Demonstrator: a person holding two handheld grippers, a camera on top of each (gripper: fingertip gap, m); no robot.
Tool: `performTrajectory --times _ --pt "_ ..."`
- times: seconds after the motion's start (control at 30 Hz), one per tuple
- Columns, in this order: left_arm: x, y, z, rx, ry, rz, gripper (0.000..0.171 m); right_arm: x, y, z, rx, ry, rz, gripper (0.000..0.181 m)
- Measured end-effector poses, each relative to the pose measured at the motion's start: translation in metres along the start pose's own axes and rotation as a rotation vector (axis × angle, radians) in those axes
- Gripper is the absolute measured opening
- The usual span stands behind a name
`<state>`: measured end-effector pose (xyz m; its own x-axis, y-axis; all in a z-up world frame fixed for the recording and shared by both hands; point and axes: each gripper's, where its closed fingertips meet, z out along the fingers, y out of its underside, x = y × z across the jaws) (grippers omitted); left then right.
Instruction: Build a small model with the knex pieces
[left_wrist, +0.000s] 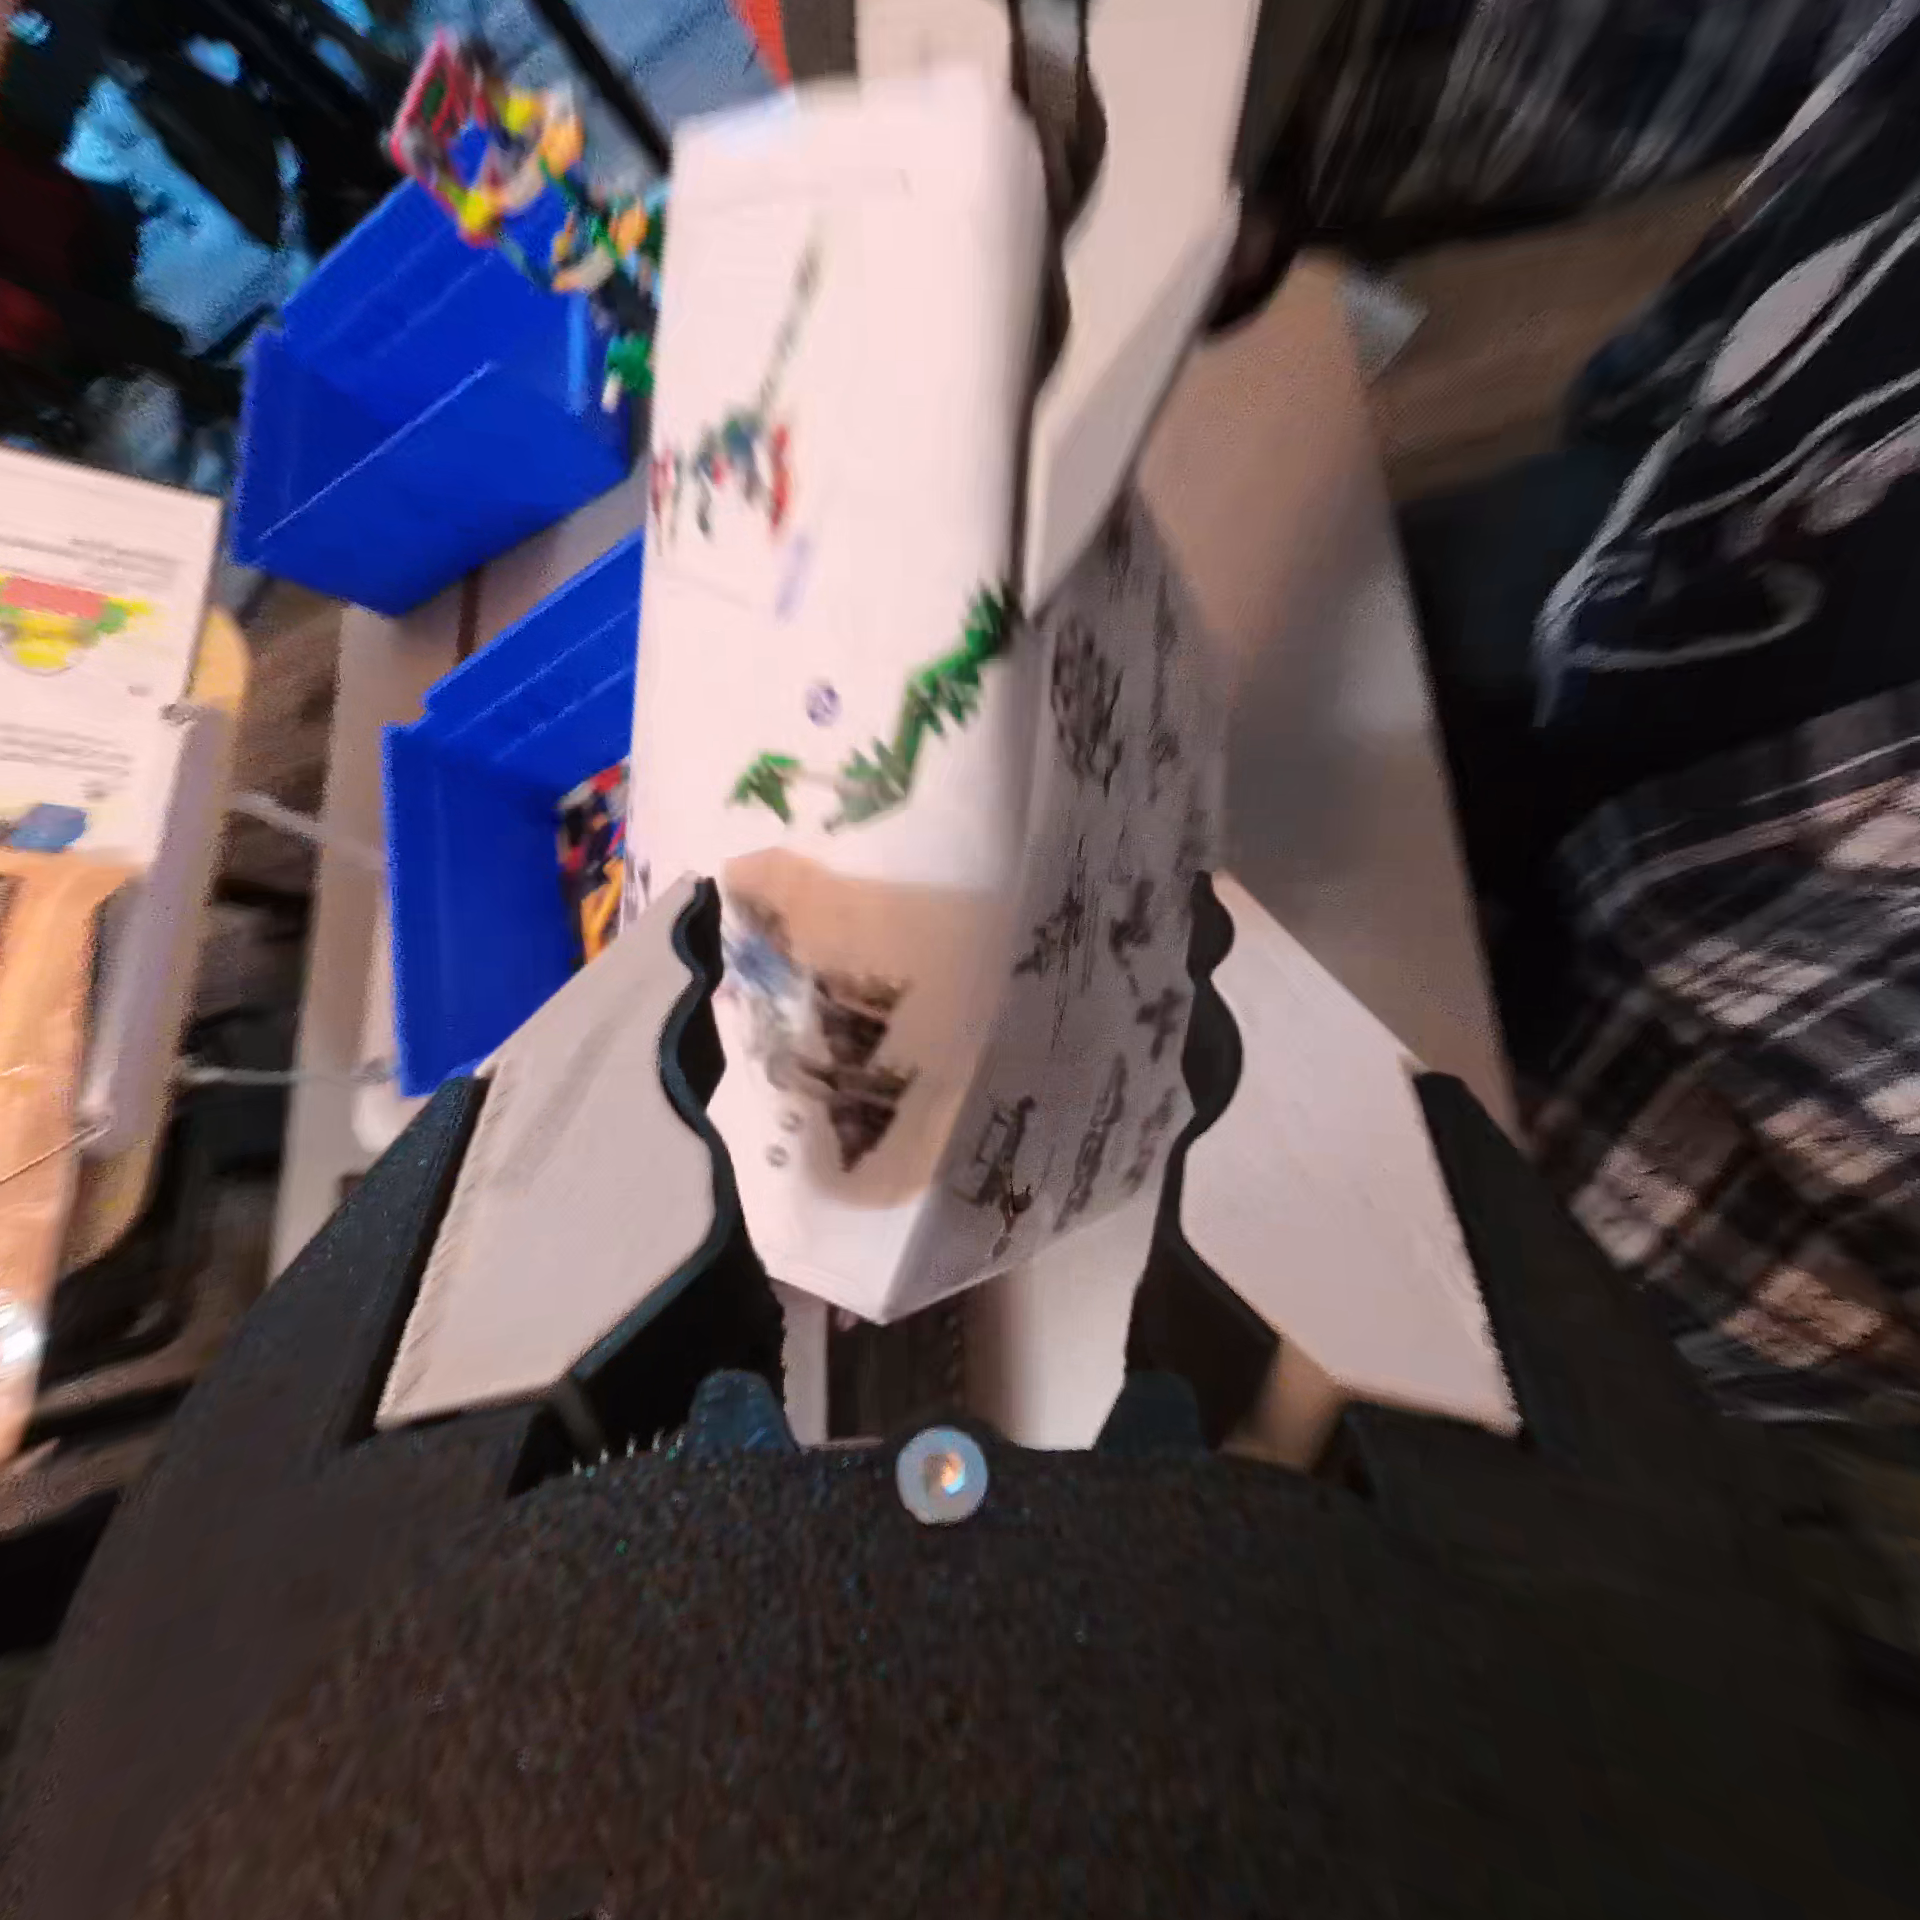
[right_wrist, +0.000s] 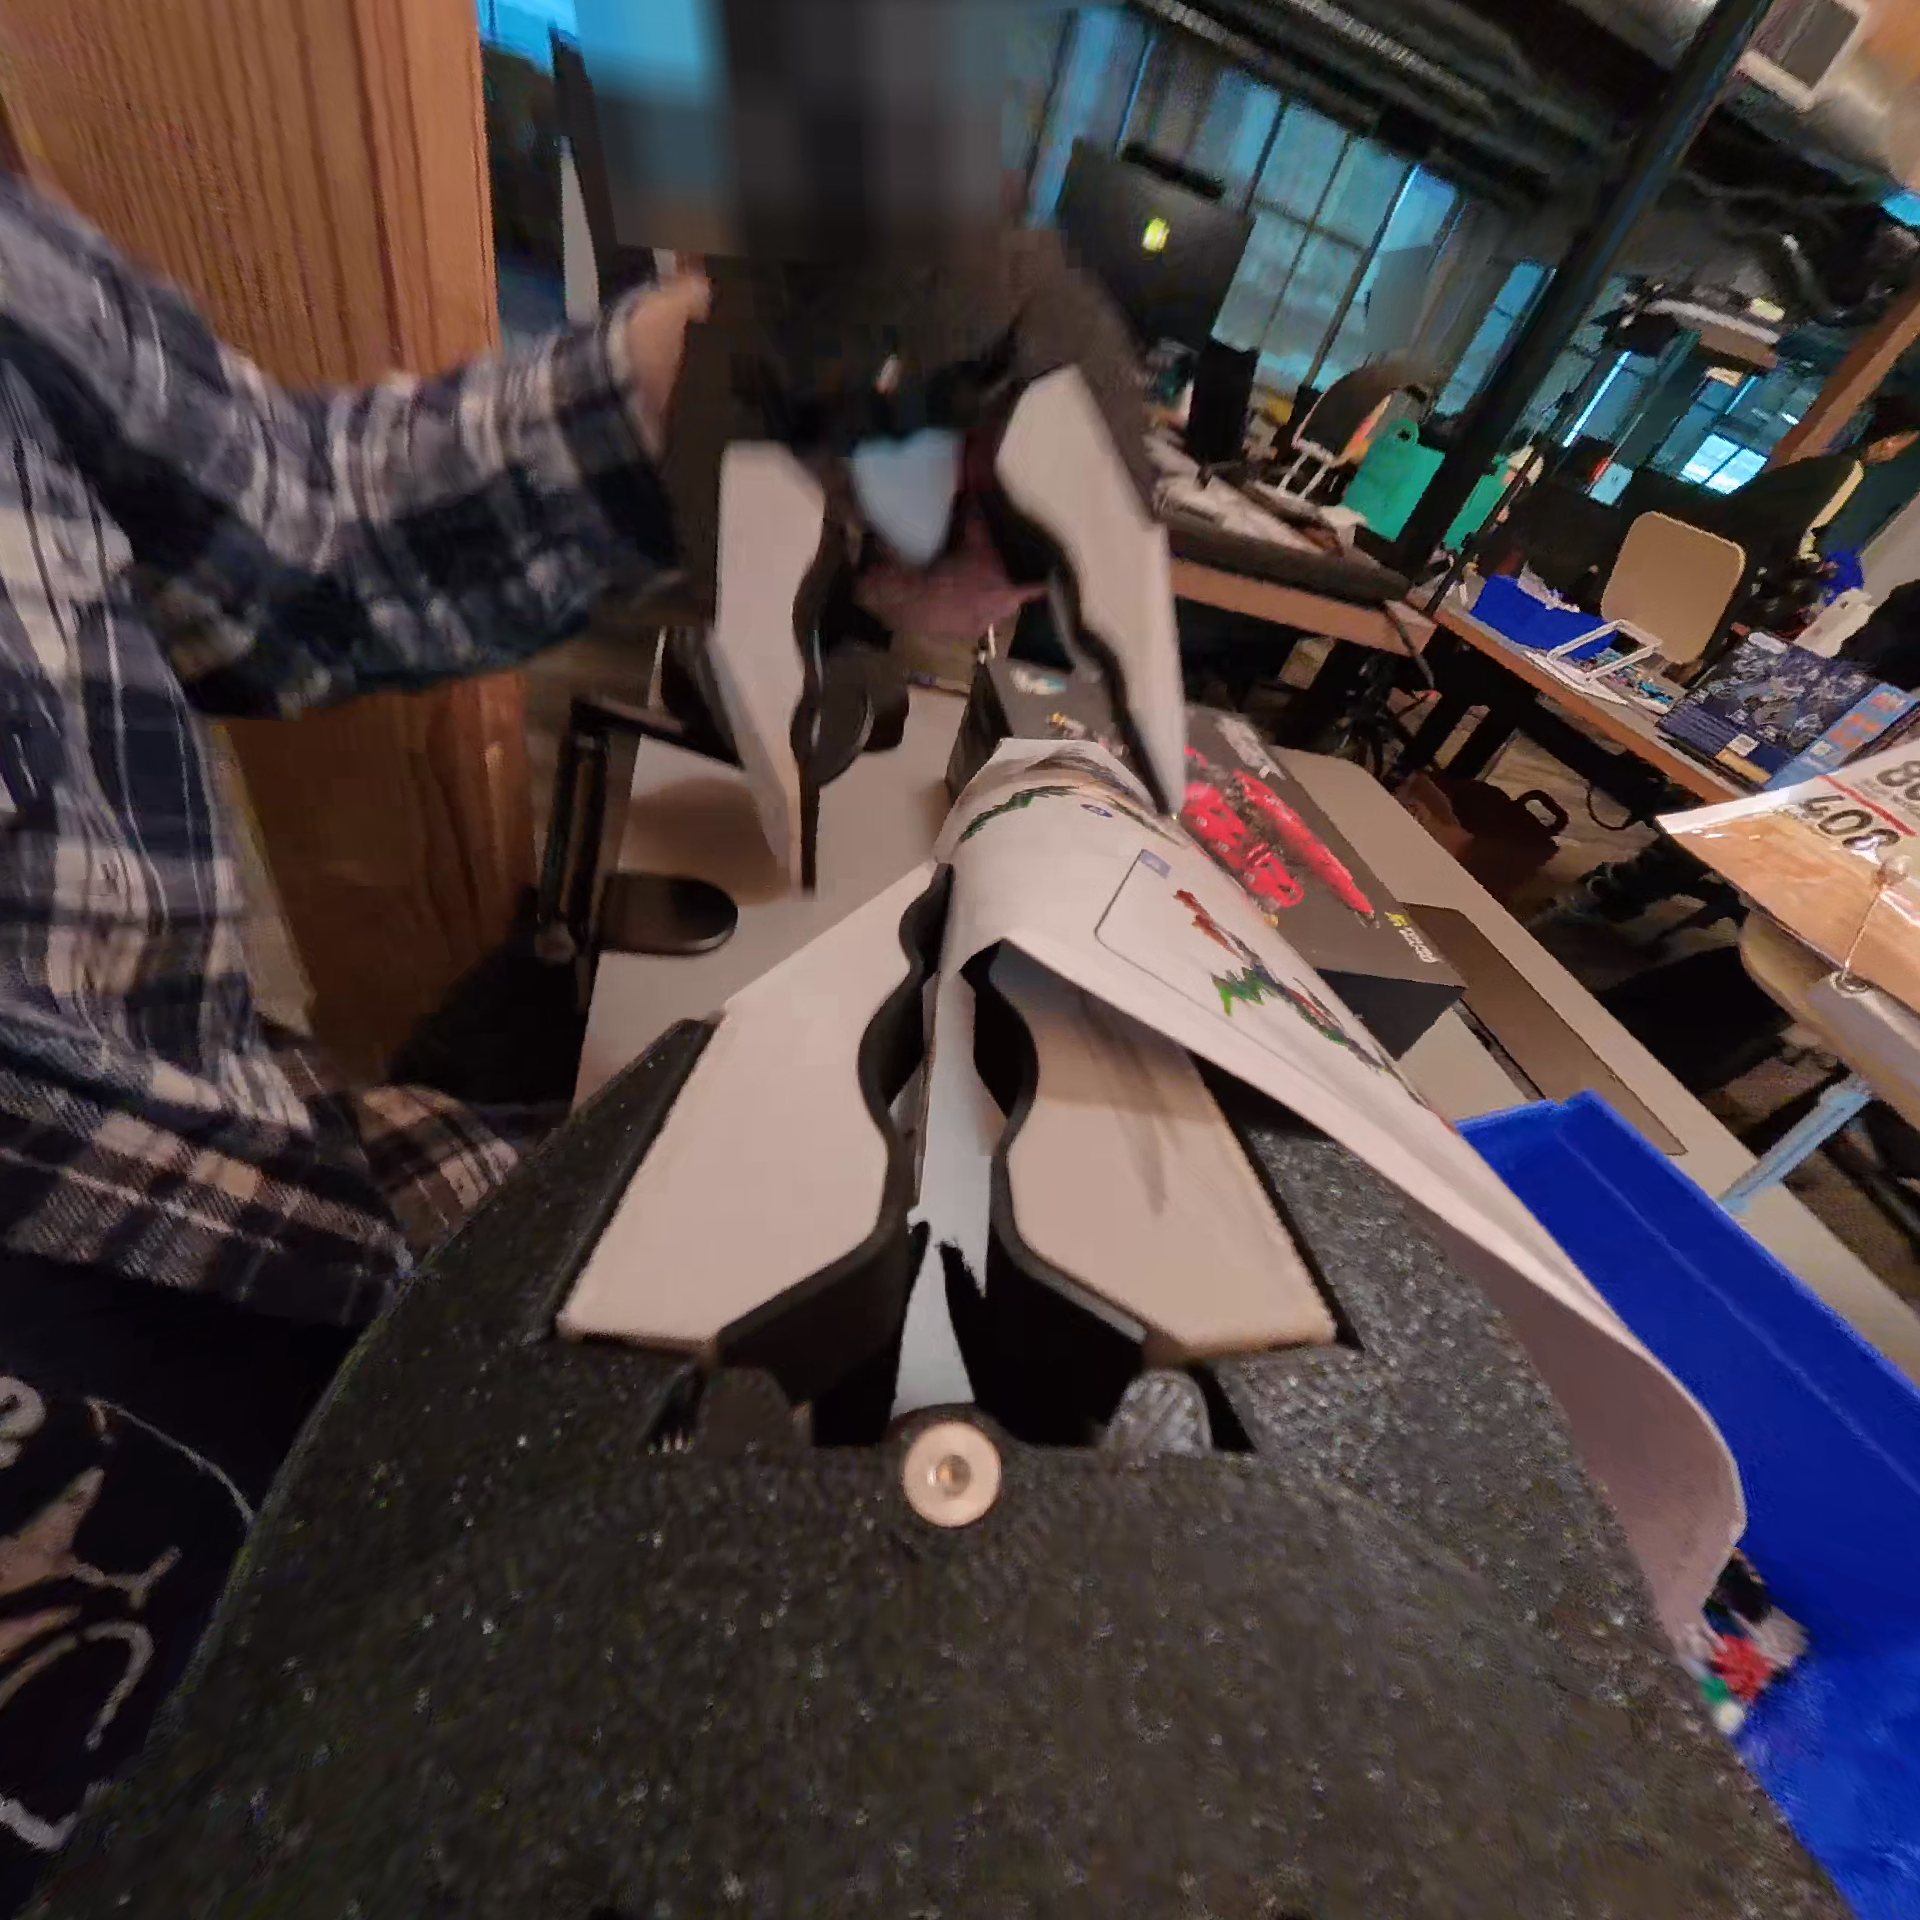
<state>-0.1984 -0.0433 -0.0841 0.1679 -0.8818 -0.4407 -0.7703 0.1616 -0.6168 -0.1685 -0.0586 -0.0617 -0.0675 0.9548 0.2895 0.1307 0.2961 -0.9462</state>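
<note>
- Right gripper: clenched on a printed paper booklet. A fold of the sheet runs down the narrow gap between its fingers. The rest drapes over the outer finger and hangs past the gripper body.
- Left gripper: released, fingers spread wide. The booklet's near end lies in the gap. The right wrist view shows one fingertip touching the paper and the other well clear of it.
- Booklet is off the desk, carried in the air between the two grippers. It is white with small coloured and black build pictures. The left view is motion-blurred, so page detail is unreadable.
- Handling judgement: the sheet is thin and floppy and bows under its own weight. A pinch near the fold looks steadier than one at a loose edge. Opposed pulls from both grippers could crease or tear it.
- Blue bin, upper left of the left view: open, heaped with small bright plastic pieces.
- Second blue bin, nearer: mixed coloured pieces visible at its inner edge. How full it is cannot be told.
- A blue bin sits below the hanging page in the right view, with a few small pieces just under the paper's corner.
- Black box with a red picture lies on the desk beyond the booklet, closed.
- A plaid sleeve reaches to the left gripper.
</note>
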Motion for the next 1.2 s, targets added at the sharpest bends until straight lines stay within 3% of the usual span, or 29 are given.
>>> performTrajectory --times 0.03,0.23,0.37,0.53,0.63,0.77,0.97,1.1,1.2 --pt "-0.003 0.008 0.007 -0.056 -0.053 0.034 0.065 0.004 -0.005 -0.003 0.029 0.001 0.035 0.0" --pt "-0.017 0.008 0.024 -0.07 -0.148 0.066 0.022 0.015 -0.017 -0.008 0.075 0.022 0.075 0.002" --pt "-0.031 0.011 0.016 -0.067 -0.162 0.023 0.008 0.035 -0.021 -0.021 0.102 0.144 0.101 0.026" --pt "-0.039 0.005 -0.007 0.032 -0.066 -0.123 0.006 0.063 -0.018 -0.05 0.087 0.281 0.094 0.049" --pt "-0.042 -0.002 -0.023 0.088 -0.014 -0.165 0.006 0.079 -0.006 -0.063 0.052 0.335 0.126 0.076" --pt "-0.046 -0.007 -0.038 0.107 0.018 -0.173 0.007 0.091 0.01 -0.068 0.018 0.355 0.152 0.08" --pt "-0.049 -0.02 -0.056 0.205 0.094 -0.228 0.008 0.119 0.031 -0.076 -0.022 0.505 0.169 0.097" --pt "-0.048 -0.023 -0.065 0.258 0.157 -0.265 0.008 0.127 0.052 -0.074 -0.032 0.52 0.248 0.102" --pt "-0.048 -0.029 -0.07 0.324 0.198 -0.282 0.008 0.123 0.063 -0.064 -0.001 0.439 0.361 0.103"
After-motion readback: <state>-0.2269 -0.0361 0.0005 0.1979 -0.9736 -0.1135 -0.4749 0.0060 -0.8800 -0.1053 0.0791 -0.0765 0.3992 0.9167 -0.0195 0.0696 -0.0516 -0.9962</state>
